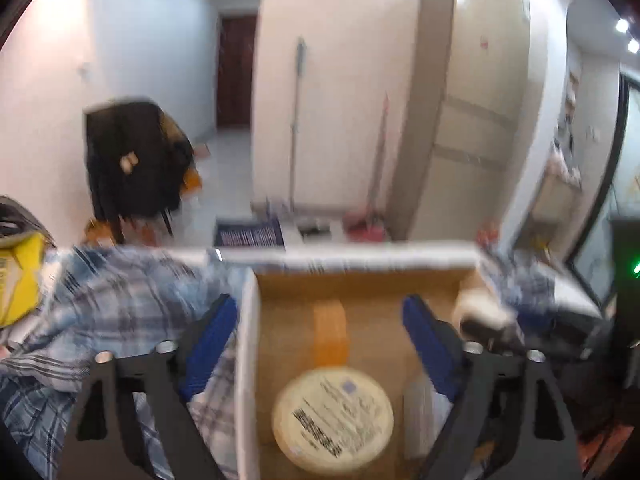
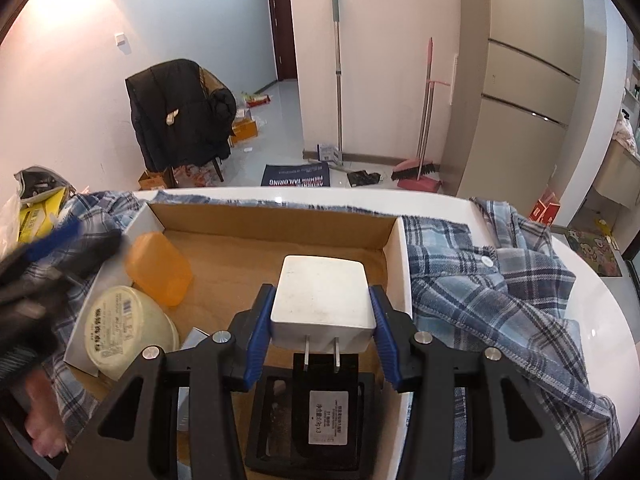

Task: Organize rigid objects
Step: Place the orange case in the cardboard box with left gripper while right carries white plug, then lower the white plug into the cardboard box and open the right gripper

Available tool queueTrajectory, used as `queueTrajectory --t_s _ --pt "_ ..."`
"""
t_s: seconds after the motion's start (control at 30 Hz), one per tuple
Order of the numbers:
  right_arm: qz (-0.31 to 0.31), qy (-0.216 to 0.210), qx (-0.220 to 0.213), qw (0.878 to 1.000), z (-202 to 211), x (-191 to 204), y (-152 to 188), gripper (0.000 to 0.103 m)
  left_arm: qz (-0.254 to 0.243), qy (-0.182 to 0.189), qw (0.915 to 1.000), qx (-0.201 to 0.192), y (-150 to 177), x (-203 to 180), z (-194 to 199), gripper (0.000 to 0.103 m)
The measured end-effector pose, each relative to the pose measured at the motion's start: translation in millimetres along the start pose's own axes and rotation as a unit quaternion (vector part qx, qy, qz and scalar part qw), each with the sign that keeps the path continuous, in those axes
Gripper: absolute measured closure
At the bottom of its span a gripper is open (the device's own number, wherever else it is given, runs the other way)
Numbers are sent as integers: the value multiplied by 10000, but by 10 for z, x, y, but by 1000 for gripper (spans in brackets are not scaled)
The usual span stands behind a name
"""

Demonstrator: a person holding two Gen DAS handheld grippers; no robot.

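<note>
The right gripper (image 2: pixel 322 322) is clamped on the white 2-pronged plug adapter (image 2: pixel 322 304) above the shallow cardboard box (image 2: pixel 276 222) near its right wall — lowering and release seem next — while the left gripper (image 1: pixel 320 344) hovers, jaws apart.

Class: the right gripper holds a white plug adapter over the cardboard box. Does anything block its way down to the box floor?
Nothing visible: the white plug adapter hangs over bare floor in the cardboard box.

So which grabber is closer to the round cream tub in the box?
Left. The left gripper hangs open right above the round tub. The right gripper is off to the tub's right, shut on a white charger.
</note>
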State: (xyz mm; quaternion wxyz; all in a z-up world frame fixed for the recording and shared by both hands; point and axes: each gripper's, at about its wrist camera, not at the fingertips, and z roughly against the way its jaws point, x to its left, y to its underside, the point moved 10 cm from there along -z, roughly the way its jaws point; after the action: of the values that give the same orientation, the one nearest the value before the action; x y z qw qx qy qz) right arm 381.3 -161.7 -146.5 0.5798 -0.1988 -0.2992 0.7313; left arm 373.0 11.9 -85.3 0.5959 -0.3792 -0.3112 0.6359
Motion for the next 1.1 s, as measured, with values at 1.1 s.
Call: queueTrajectory --t_s 1.1 --pt "-36 95 -470 9988 761 -115 -73 47 -374 89 9911 -1272 -594 -294 1082 15"
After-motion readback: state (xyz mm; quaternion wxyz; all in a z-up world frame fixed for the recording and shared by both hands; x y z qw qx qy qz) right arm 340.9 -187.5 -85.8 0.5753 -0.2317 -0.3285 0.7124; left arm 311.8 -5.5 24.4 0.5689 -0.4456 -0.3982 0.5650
